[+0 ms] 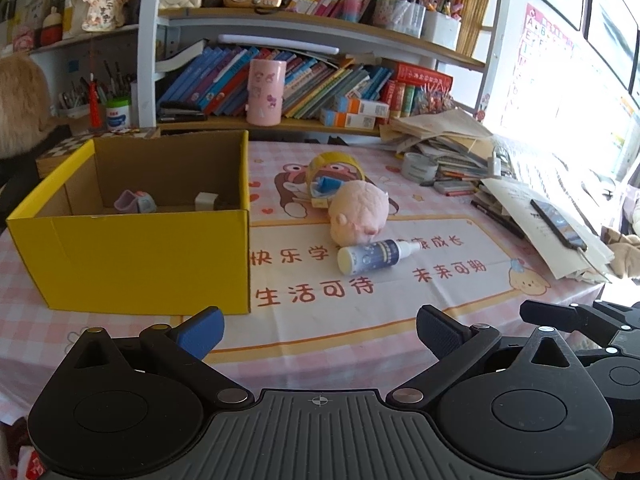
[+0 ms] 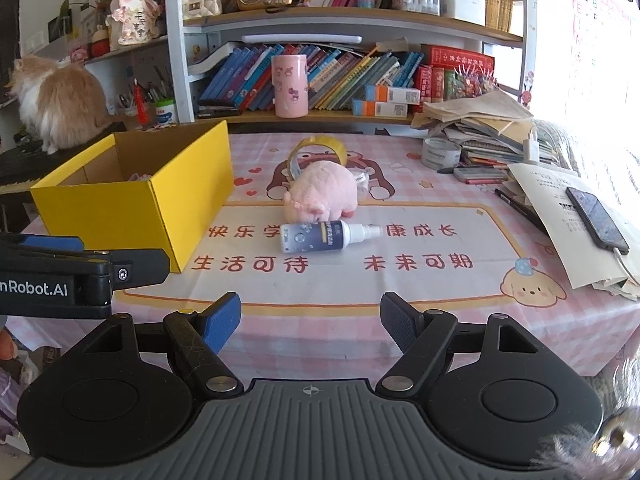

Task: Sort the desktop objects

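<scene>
A yellow cardboard box [image 1: 132,256] [image 2: 132,200] stands open on the left of the table, with a small lilac item [image 1: 134,201] and a white one [image 1: 206,200] inside. A pink plush pig [image 1: 358,212] [image 2: 322,196] lies mid-table. In front of it lies a blue and white spray bottle [image 1: 374,256] [image 2: 328,237]. Behind it stands a yellow tape roll [image 1: 334,168] [image 2: 318,152]. My left gripper [image 1: 320,330] is open over the near table edge, with nothing between its fingers. My right gripper [image 2: 310,320] is open too, short of the bottle.
A bookshelf with a pink cylinder [image 1: 265,92] runs along the back. Papers, pens, a grey tape roll [image 1: 419,167] and a phone [image 2: 597,219] crowd the right side. A fluffy cat [image 2: 56,100] sits behind the box at left. The left gripper's body [image 2: 60,276] shows at left.
</scene>
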{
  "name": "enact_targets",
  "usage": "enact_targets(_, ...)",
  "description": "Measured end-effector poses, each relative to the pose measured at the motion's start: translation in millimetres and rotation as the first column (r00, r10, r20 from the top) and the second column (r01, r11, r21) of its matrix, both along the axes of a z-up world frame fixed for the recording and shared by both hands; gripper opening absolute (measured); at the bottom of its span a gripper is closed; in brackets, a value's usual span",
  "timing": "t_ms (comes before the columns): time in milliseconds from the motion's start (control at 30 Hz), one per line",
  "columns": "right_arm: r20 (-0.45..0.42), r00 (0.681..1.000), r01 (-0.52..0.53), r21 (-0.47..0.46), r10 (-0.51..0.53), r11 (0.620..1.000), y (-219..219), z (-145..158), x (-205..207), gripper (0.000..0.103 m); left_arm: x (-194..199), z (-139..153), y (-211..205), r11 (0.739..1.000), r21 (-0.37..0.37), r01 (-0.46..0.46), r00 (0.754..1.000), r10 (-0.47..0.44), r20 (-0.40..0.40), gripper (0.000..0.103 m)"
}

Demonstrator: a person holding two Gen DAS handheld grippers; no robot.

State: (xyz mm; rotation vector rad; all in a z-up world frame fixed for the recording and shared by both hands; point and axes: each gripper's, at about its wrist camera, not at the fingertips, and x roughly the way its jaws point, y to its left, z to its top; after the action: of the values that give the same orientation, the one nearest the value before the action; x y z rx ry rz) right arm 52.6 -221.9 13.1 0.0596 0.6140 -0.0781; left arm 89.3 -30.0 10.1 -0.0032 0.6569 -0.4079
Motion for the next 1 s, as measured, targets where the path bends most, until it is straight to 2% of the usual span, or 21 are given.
enact_targets(200,-0.023,1.000,0.018,0.015,-0.018,1.000,-11.6,-5.6,7.0,0.075,6.9,-4.4,-13.3,0.999,0.031,0.017,1.000,-0.016,-0.008,0.103)
enact_targets(500,-0.068,0.998,-0.010,0.031,0.013,0.999,-29.9,-12.5,36.2,0.075,29.4,-6.7,-35.2,0.998,0.059,-0.004,1.000,0.005,-0.024,0.103)
enact_targets(733,-0.115,0.993,-0.019,0.041,0.024,0.999,-61.8,-16.7,64.0,0.075,48.8,-5.8,-62.7,0.992,0.117,-0.056,0.998,0.057,-0.008,0.103)
enact_targets(1000,-0.141,0.990,-0.016,0.067,0.025,0.998,-100.9,-20.6,90.2,0.075,61.0,-9.7,-93.9,0.986,0.154,-0.064,0.998,0.068,-0.018,0.103)
